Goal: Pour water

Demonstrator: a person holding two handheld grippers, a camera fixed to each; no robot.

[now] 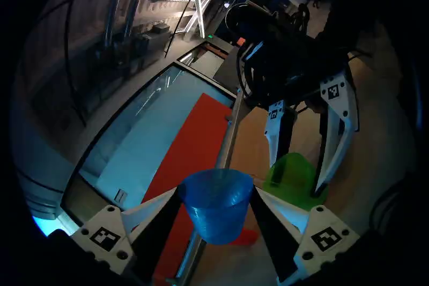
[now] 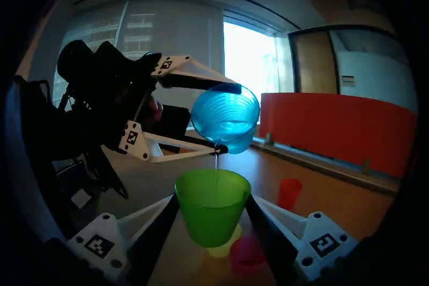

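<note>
Pouring: a thin thread of water [image 2: 216, 163] dropping from the tipped blue cup [image 2: 225, 111] straight into the green cup [image 2: 213, 205] just below. Grips the blue cup between both fingers of the left gripper [image 1: 216, 200], tilted well over. Clamps the green cup upright in the right gripper [image 2: 212, 200], fingers pressed to its walls. Seems under way but unfinished (what looks like water left in the blue cup; level in the green one hard to tell). Leaves, probably, draining the rest and righting the blue cup. Hangs above a wooden table [image 2: 332, 208], with a red cup [image 2: 289, 192], pink cup [image 2: 248, 254] and yellow cup [image 2: 222, 248] near, untouched.
</note>
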